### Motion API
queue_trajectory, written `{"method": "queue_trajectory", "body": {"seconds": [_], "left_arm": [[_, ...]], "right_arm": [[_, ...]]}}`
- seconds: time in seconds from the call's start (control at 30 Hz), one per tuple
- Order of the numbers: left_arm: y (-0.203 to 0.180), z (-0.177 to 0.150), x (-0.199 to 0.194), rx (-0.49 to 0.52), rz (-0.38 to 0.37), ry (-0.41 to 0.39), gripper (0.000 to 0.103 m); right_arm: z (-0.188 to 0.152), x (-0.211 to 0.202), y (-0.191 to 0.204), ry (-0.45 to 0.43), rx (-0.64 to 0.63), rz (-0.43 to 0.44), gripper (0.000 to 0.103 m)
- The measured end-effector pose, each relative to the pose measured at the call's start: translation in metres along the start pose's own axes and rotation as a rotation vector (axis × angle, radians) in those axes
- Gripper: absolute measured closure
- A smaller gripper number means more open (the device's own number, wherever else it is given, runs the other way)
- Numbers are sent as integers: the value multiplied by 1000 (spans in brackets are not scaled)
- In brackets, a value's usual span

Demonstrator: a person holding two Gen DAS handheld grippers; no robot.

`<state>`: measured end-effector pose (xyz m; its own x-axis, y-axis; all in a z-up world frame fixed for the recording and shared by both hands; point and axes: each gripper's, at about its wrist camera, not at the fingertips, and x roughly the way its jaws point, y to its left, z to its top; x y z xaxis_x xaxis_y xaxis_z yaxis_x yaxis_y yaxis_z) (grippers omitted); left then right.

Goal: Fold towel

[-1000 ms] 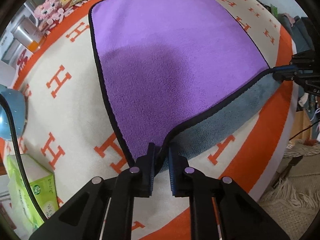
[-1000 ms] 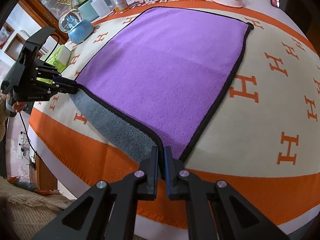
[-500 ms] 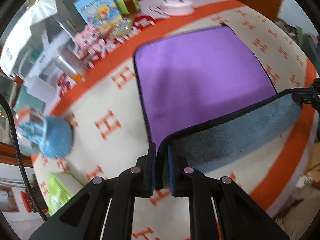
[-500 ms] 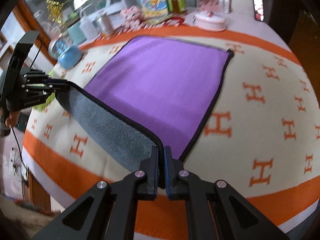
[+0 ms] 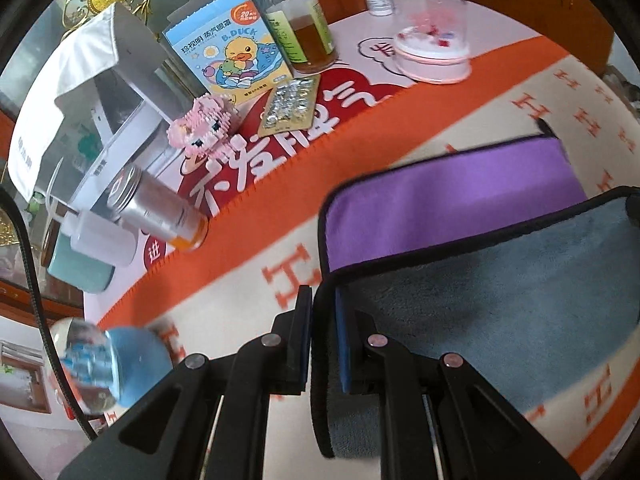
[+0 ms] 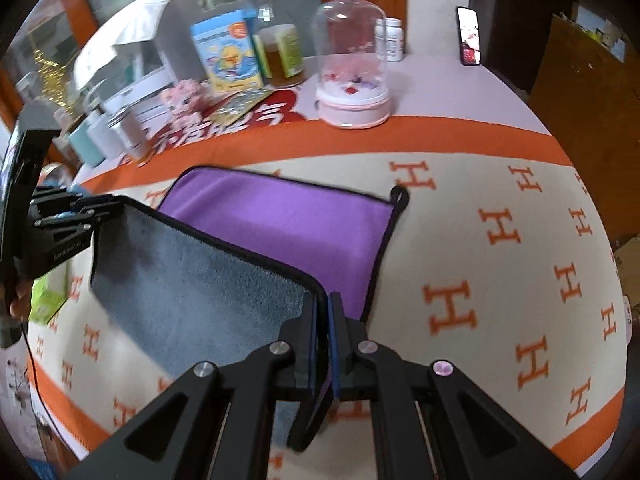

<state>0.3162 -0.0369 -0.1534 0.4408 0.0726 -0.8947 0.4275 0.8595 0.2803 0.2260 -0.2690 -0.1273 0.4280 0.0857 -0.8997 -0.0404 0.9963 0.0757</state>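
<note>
The towel [image 6: 288, 224] is purple on top, grey underneath, with a black hem. It lies on the orange-and-cream H-pattern cloth [image 6: 500, 240]. My left gripper [image 5: 323, 300] is shut on the towel's [image 5: 460, 200] near left corner. My right gripper [image 6: 323, 304] is shut on its near right corner. Both corners are lifted above the table and carried toward the far edge, so the grey underside [image 5: 500, 300] hangs between them, and the left gripper also shows in the right wrist view [image 6: 116, 202]. The far purple strip still lies flat.
Along the table's back stand a pink glass-domed ornament [image 6: 352, 76], a duck-print box [image 5: 232, 56], an amber bottle [image 5: 304, 28], a pink block figure [image 5: 200, 128], a metal can [image 5: 160, 212] and a blue snow globe [image 5: 108, 364]. A phone [image 6: 469, 36] stands far right.
Both grippers have lifted the near towel edge and carried it toward the far edge. More grey underside shows and less purple top stays uncovered.
</note>
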Motion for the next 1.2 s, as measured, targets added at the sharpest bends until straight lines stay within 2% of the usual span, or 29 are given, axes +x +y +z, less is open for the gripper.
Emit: {"method": "queue_trajectory", "body": {"seconds": [0.27, 0.53, 1.2], "left_arm": [[5, 38, 41, -75, 12, 13, 94], [-7, 61, 70, -73, 37, 27, 93], [-12, 65, 91, -69, 61, 61, 90]], "right_arm": [[39, 35, -14, -1, 29, -38, 98], [56, 65, -27, 24, 40, -75, 98], [56, 99, -26, 72, 18, -107, 98]]}}
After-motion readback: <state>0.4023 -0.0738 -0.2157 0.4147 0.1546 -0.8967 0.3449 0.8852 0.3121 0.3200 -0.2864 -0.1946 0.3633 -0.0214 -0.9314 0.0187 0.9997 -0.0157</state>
